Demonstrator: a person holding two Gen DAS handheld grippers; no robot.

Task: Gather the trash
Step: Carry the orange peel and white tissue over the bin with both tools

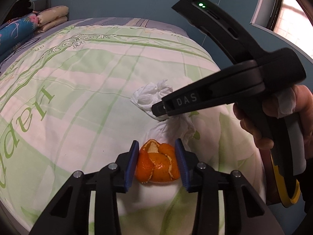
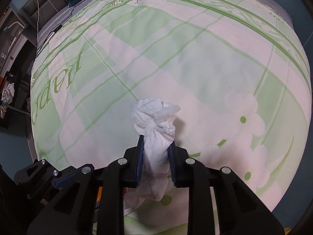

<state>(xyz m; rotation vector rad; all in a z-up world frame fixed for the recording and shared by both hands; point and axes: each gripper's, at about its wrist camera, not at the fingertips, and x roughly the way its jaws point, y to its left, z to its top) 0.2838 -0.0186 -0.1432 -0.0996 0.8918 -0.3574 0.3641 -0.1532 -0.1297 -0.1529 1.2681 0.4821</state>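
Note:
An orange peel point(image 1: 158, 166) lies on the green-and-white bedspread point(image 1: 78, 74), curled into a cup. My left gripper point(image 1: 156, 143) stands around it, and both blue pads touch its sides, so it is shut on the peel. Just beyond it lies a crumpled white tissue point(image 1: 148, 94). My right gripper point(image 1: 158, 111) comes down from the right with a hand point(image 1: 252, 125) on its handle and bites into the tissue. In the right wrist view that gripper point(image 2: 156, 140) is shut on the tissue point(image 2: 154, 115), which is pinched into a narrow twist between the pads and bunches out above them.
The bedspread point(image 2: 195, 58) fills most of both views. A blue floral pillow point(image 1: 17, 31) and a folded beige blanket point(image 1: 52, 17) sit at the head end. A thin cable point(image 2: 56, 27) runs over the bed's far left corner. A window point(image 1: 293, 19) is on the right.

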